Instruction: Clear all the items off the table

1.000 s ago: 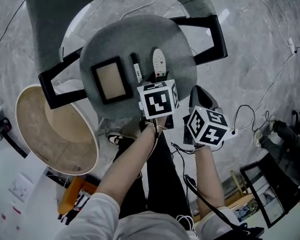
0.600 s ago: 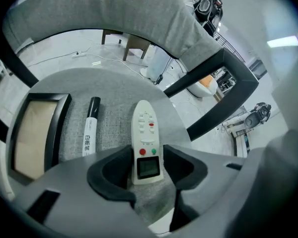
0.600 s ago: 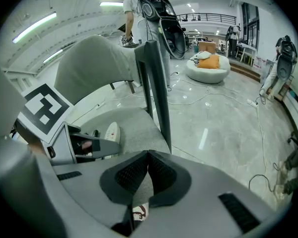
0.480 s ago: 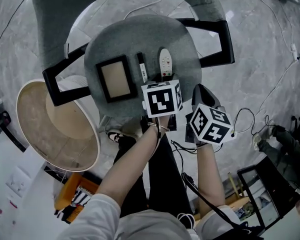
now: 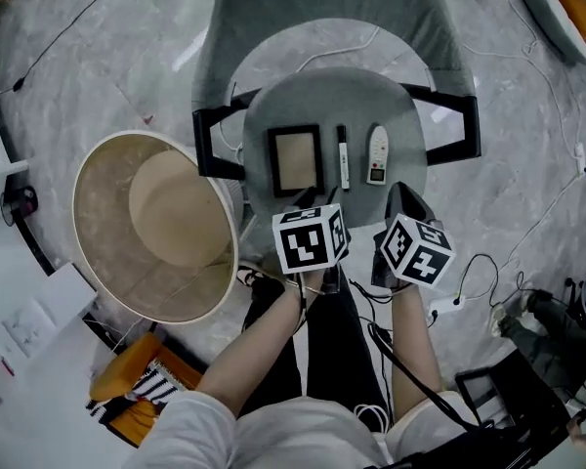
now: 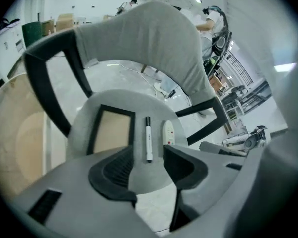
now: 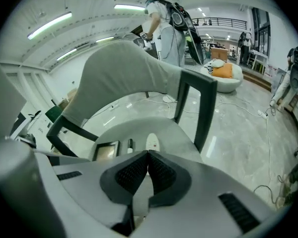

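Left gripper [image 6: 148, 166] (jaws apart) hovers; marker [image 6: 148, 139] lies beyond its tips.

Grey seat [image 5: 303, 96]: on it a black frame [image 5: 295, 160] with a tan centre, a white, black-capped marker [image 5: 343, 157], a white remote [image 5: 377, 154]. Around it, grey marbled floor [image 5: 127, 57].

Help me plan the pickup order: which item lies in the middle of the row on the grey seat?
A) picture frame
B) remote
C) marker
C: the marker lies between the picture frame and the remote on the grey seat.
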